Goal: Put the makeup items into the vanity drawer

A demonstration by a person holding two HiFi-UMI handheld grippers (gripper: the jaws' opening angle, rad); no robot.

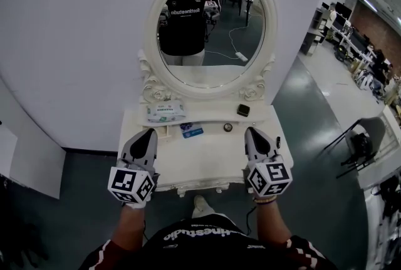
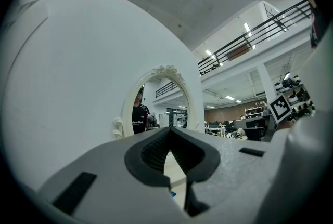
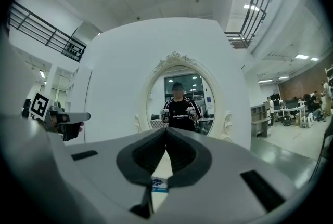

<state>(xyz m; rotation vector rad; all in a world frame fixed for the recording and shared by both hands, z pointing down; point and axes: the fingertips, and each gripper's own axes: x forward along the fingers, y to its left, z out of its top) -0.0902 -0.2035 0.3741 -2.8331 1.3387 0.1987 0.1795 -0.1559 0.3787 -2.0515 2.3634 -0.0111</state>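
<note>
In the head view a white vanity table [image 1: 207, 156] stands under an oval mirror [image 1: 210, 31]. On its top lie a blue packet [image 1: 192, 131], a small round jar [image 1: 228, 128], a dark square compact [image 1: 243, 110] and a thin stick [image 1: 166, 131]. The drawer front [image 1: 199, 186] at the table's near edge looks closed. My left gripper [image 1: 149, 131] hovers over the table's left part, shut and empty. My right gripper [image 1: 249, 130] hovers over the right part, also shut with nothing in it. In the right gripper view the blue packet [image 3: 158, 183] shows below the closed jaws [image 3: 166, 129].
A pack of wet wipes [image 1: 164, 113] lies at the back left of the tabletop. The white wall stands behind the vanity. A black folding chair [image 1: 360, 143] is on the floor to the right. The person's shoe [image 1: 200, 204] is under the table's front edge.
</note>
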